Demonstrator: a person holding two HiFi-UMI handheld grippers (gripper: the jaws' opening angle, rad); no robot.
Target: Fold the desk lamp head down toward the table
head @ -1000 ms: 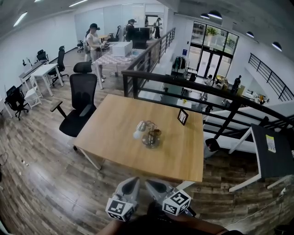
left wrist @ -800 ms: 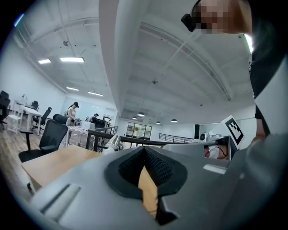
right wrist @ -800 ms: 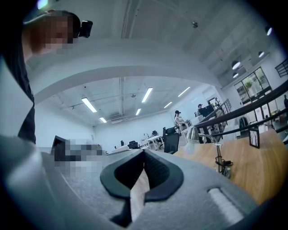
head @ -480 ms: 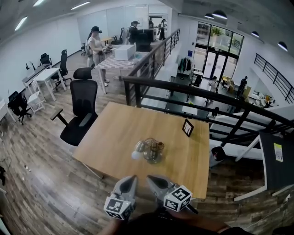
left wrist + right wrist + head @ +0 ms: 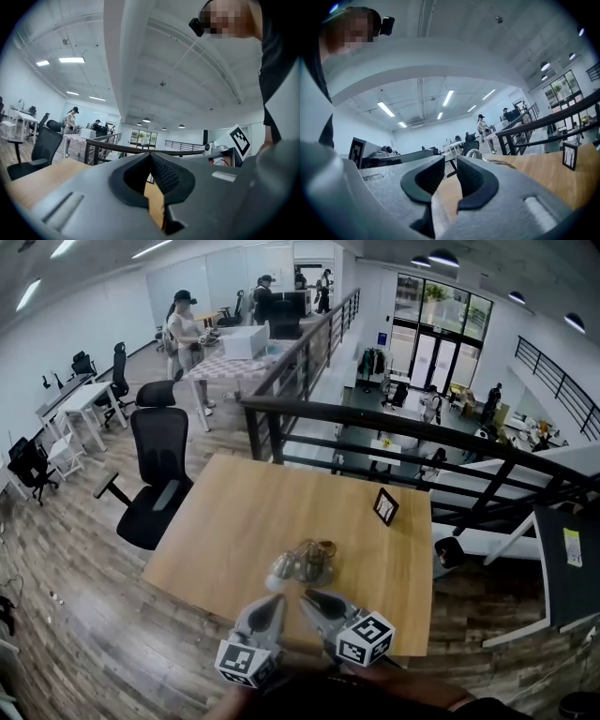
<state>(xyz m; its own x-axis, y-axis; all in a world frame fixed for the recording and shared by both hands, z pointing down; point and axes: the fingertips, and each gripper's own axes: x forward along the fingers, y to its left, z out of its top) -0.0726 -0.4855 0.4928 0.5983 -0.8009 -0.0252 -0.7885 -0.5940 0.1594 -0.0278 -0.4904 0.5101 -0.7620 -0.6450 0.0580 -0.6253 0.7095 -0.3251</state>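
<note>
The desk lamp [image 5: 302, 563] lies folded low on the wooden table [image 5: 234, 521], a small metal and glass bundle with a pale bulb end at its left. In the right gripper view its shiny dome [image 5: 474, 153] peeks just over the jaws. Both grippers hover side by side over the table's near edge, just short of the lamp and apart from it. My left gripper [image 5: 275, 600] has its pads [image 5: 161, 173] meeting at the tips, nothing held. My right gripper [image 5: 308, 595] is opening; a narrow gap shows between its pads [image 5: 473, 180], with nothing in it.
A small black picture frame [image 5: 385, 506] stands on the table's far right side. A black office chair [image 5: 150, 474] sits left of the table. A black railing [image 5: 394, 427] runs behind it. People stand at desks far back left [image 5: 180, 324].
The table and lamp have come closer in the head view; both grippers have moved forward together and now reach over the near edge, close to the lamp.
</note>
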